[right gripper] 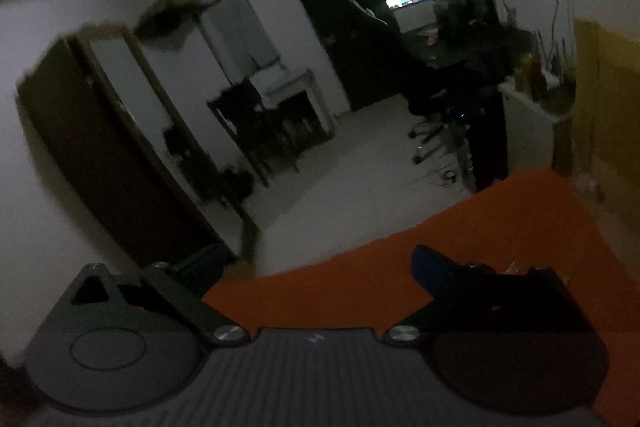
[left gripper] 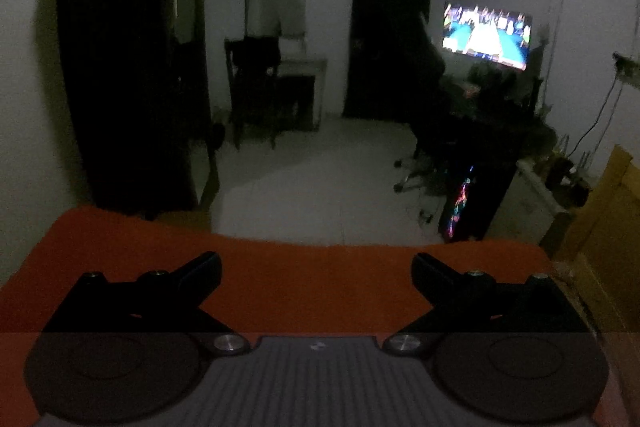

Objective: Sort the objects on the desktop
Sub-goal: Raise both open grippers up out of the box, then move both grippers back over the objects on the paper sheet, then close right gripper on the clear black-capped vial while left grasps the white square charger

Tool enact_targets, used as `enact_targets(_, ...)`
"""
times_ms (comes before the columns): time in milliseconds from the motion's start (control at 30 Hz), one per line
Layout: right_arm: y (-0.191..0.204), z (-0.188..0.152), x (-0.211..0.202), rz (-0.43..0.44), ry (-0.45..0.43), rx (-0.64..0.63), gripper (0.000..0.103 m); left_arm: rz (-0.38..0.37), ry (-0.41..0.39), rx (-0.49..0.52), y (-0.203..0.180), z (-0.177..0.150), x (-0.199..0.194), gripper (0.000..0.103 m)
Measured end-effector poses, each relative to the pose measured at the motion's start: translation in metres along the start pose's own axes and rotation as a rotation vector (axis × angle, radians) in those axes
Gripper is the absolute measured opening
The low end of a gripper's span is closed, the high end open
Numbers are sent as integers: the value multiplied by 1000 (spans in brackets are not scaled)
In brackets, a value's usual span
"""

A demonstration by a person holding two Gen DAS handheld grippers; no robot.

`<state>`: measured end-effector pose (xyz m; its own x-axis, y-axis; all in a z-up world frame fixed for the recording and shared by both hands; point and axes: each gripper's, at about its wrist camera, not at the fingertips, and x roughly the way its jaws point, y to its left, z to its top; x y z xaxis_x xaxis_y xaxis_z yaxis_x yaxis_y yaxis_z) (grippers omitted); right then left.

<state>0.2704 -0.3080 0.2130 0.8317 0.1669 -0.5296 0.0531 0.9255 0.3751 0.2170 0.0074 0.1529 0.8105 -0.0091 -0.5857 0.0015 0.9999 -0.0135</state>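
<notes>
Progress is hard for you to judge: both the left gripper (left gripper: 316, 263) and right gripper (right gripper: 316, 267) hang spread and empty above the orange-covered table (left gripper: 280, 267), and no desktop objects show in these dim, blurred views.

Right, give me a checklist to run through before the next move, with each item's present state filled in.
1. Left hand-held gripper empty: ok, jaws stand wide with only the orange cloth between them.
2. Right hand-held gripper empty: ok, jaws wide, nothing between them.
3. Objects to sort in view: not ok, both cameras show only bare orange cloth and the room beyond.
4. Cameras aimed at the work surface: not ok, both look past the cloth's far edge toward the lit screen.
5. Picture quality: not ok, the room is dim and the right view is blurred.
6. Sorting container located: cannot tell, none shows.
</notes>
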Motion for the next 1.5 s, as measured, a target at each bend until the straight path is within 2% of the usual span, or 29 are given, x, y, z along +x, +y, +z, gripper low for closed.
enact_targets(100,5,-22,59,-55,67,-85,102,0,85,22,-7,-19,46,103)
enact_targets(267,-5,-81,158,-51,204,-150,102,-50,236,108,-24,-65,133,102)
enact_targets(433,-14,-155,250,-47,344,-314,100,-121,411,207,-41,-129,220,102)
enact_targets(500,-20,-188,287,-27,410,-377,98,-131,469,266,-46,-156,249,102)
enact_targets(600,-32,-232,333,-10,499,-445,85,-133,567,329,-47,-192,284,102)
enact_targets(633,-36,-246,348,-12,531,-464,78,-139,599,326,-47,-201,294,102)
enact_targets(767,-50,-294,388,-23,602,-452,65,-183,684,265,-37,-229,315,99)
enact_targets(867,-58,-318,409,17,636,-391,62,-215,738,80,-25,-238,331,93)
enact_targets(933,-61,-334,416,30,648,-358,61,-194,756,-47,-17,-247,338,92)
enact_targets(1000,-64,-348,420,13,654,-335,59,-178,766,-102,-15,-254,343,88)
enact_targets(1033,-66,-354,423,6,666,-325,52,-174,772,-124,-15,-257,345,87)
enact_targets(1067,-67,-357,426,-1,676,-324,42,-179,781,-129,-15,-260,348,84)
enact_targets(1100,-67,-358,427,-1,678,-328,40,-181,790,-132,-16,-262,350,79)
enact_targets(1267,-59,-362,436,-42,677,-456,40,-177,815,-171,-23,-274,355,68)
enact_targets(1400,-57,-375,446,-48,702,-468,38,-128,835,-185,-27,-286,363,62)
enact_targets(1467,-54,-376,448,-58,709,-501,34,-121,852,-226,-23,-287,365,62)
enact_targets(1500,-53,-376,449,-58,710,-514,29,-116,855,-241,-22,-287,365,61)
